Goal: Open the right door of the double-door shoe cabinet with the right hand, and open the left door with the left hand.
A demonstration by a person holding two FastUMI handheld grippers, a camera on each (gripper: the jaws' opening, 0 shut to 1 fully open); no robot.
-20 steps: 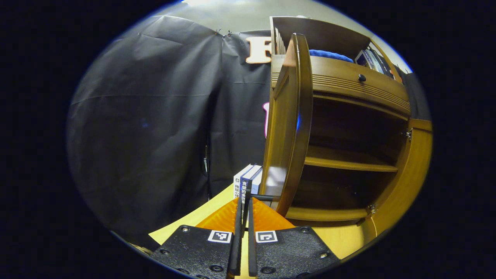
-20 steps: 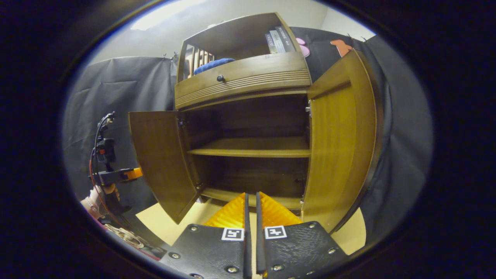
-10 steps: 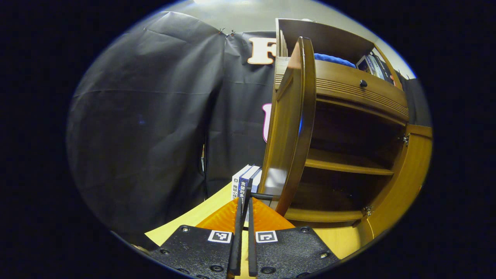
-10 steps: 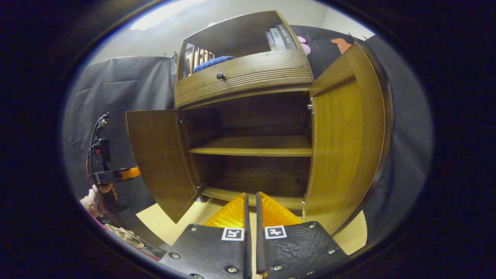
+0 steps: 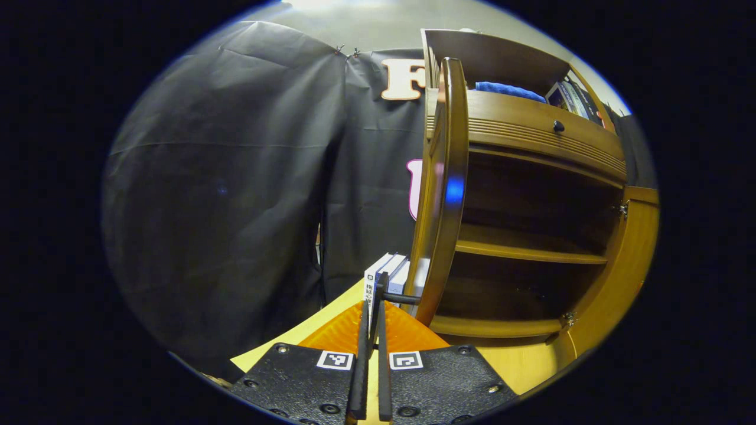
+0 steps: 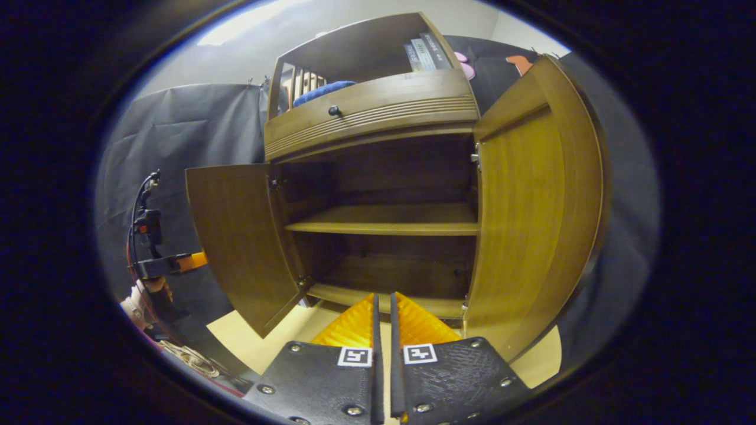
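The wooden shoe cabinet [image 6: 378, 103] stands with both doors swung out. In the right gripper view the left door [image 6: 233, 236] hangs wide open and the right door [image 6: 531, 206] stands open at the right. My right gripper [image 6: 383, 304] is shut with nothing between its fingers, a short way in front of the bottom shelf. In the left gripper view the left door [image 5: 440, 195] shows nearly edge-on, and my left gripper [image 5: 374, 304] is shut on its thin dark handle [image 5: 398, 298]. Farther off, the left gripper [image 6: 177, 262] is held by a hand [image 6: 142, 295].
Inside, a middle shelf [image 6: 390, 218] is bare. Books [image 5: 390, 274] stand on the pale board [image 6: 266, 342] left of the cabinet. A blue cloth [image 6: 322, 91] and more books [image 6: 422, 53] lie above the drawer. A coiled cable [image 6: 189, 357] lies at the lower left.
The left door has swung a little wider with my left gripper on its handle and now shows more edge-on. The right gripper stays shut and the cabinet looms slightly larger.
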